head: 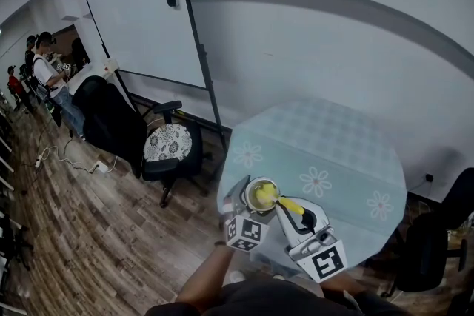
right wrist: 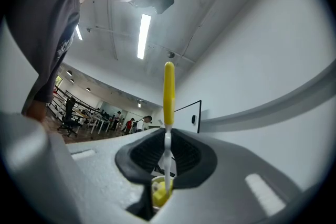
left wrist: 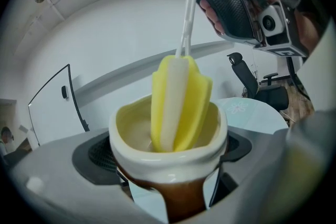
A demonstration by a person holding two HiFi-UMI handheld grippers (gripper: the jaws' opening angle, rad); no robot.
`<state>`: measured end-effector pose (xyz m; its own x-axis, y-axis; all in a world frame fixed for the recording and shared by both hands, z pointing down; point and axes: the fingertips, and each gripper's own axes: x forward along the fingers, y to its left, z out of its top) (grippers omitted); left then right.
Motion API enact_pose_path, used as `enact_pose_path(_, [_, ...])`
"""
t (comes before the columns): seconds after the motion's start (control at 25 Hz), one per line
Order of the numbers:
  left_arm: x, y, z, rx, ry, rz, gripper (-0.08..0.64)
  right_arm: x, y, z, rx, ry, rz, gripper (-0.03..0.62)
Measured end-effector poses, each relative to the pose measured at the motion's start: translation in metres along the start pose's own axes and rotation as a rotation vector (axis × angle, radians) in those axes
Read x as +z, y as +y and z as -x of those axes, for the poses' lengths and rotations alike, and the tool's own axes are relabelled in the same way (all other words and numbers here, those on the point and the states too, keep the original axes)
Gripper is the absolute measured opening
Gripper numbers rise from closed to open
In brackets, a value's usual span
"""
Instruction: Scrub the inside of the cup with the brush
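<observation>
Brush inside cup; chair, seemingly bystanders.

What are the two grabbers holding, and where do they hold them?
Left gripper: the cup, by its sides. Right gripper: the brush, by its thin white stem.

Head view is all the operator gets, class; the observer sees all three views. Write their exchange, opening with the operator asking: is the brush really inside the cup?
Observer: Yes. In the left gripper view the brush has its yellow sponge end down in the cup, with the upper part above the rim.
Operator: How is the cup held?
Observer: The left gripper has its jaws closed on the cup's brown lower body, one on each side.
Operator: And the brush?
Observer: The right gripper is shut on the thin pale shaft; the yellow handle sticks out past the jaws.
</observation>
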<state>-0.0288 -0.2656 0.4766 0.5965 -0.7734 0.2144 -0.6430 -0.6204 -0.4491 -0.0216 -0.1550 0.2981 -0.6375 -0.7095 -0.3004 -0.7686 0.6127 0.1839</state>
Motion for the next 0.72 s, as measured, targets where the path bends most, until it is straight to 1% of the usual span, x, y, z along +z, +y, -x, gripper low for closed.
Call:
enact_pose_path(0.24, [0.000, 0.005, 0.003, 0.010, 0.002, -0.040, 0.560, -0.004, 0.013, -0.002, 0.029, 0.010, -0.004, 0.038])
enact_pose_path(0.52, [0.003, 0.006, 0.003, 0.014, -0.007, -0.044, 0.560, -0.001, 0.021, -0.007, 0.051, -0.008, -0.001, 0.038])
enact_pose_path(0.72, [0.005, 0.003, 0.004, 0.008, -0.008, -0.057, 0.560, 0.002, 0.021, -0.014, 0.049, -0.018, 0.017, 0.038])
